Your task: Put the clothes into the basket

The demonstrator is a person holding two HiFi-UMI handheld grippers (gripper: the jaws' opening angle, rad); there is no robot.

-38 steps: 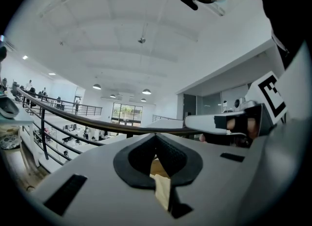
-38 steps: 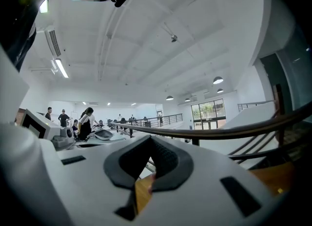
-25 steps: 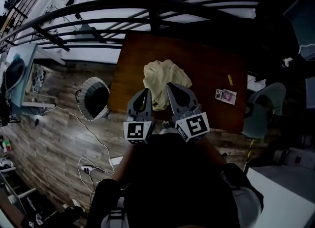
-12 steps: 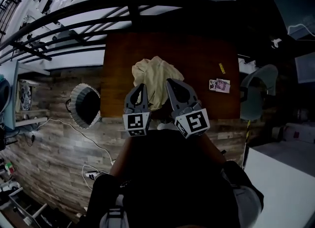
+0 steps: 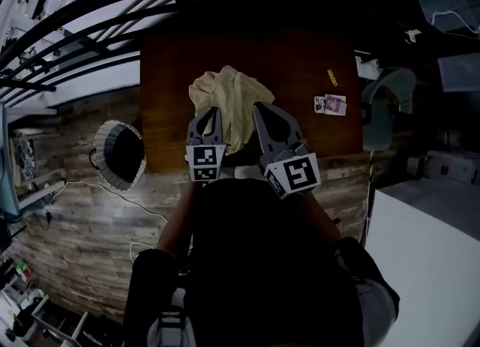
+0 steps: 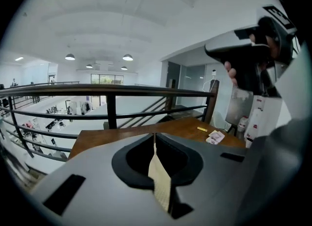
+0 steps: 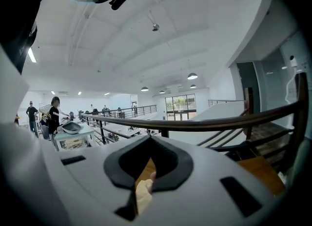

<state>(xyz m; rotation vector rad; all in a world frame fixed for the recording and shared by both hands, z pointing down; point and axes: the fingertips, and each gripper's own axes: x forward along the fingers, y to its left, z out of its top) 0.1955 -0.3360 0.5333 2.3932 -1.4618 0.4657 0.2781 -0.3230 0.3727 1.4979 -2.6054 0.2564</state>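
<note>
Grey-shelled, the left gripper (image 5: 211, 118) and the right gripper (image 5: 264, 113) hang side by side over the near edge of the brown wooden table (image 5: 300, 132). Each has its jaws pressed together on nothing; cream cloth shows only through the thin slit between them. Off the table's left edge, the white-rimmed basket (image 5: 118, 154) stands on the plank floor (image 5: 67, 218), apart from the table, with open floor around it. Just past the jaw tips the cream garment (image 5: 229, 94) lies bunched on the table, with bare wood to either side. A small printed packet (image 5: 330, 104) lies well to its right. A pale chair (image 5: 381, 109) stands at the right edge. A dark railing (image 5: 75, 34) runs along the far edge.
</note>
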